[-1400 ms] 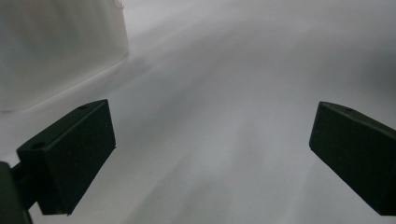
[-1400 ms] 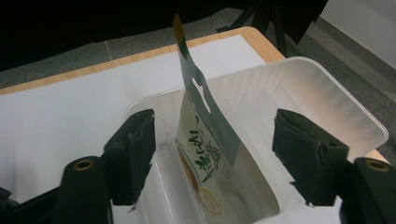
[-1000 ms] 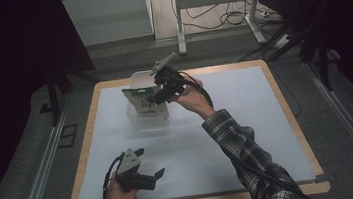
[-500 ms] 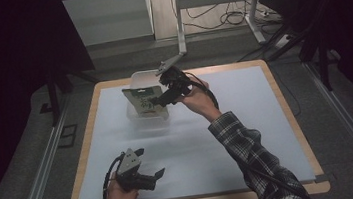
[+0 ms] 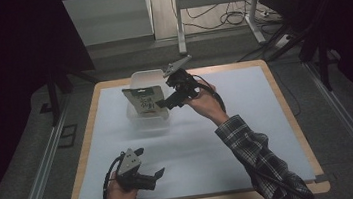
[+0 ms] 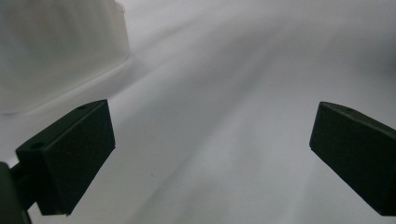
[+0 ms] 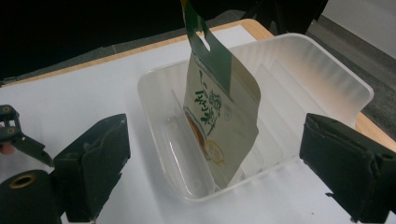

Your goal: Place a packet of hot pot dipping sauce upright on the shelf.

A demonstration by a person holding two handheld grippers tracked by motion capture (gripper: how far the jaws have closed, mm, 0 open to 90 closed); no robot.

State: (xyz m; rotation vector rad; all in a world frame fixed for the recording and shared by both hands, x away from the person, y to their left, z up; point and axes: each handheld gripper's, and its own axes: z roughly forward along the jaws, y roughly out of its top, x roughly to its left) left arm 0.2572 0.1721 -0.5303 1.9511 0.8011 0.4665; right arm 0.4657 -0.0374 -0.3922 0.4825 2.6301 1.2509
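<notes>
A green and beige printed pouch [image 5: 145, 101] stands upright in a clear plastic bin [image 5: 134, 79] at the far middle of the table. In the right gripper view the pouch [image 7: 219, 116] leans against a divider inside the bin [image 7: 327, 65]. My right gripper [image 5: 168, 91] hovers just right of the pouch, open, with nothing between its jaws [image 7: 217, 140]. Low at the near left of the table sits my left gripper [image 5: 150, 162], held by a hand and wide open over bare white surface [image 6: 212, 130].
A white sheet [image 5: 247, 121] covers the wooden-edged table [image 5: 286, 112]. The bin appears blurred at the upper left of the left gripper view [image 6: 60, 51]. Metal stand legs and cables [image 5: 215, 19] lie on the floor beyond the far edge.
My right gripper has drawn back to the right, a little away from the pouch, which stays standing in the bin. The left gripper has not moved.
</notes>
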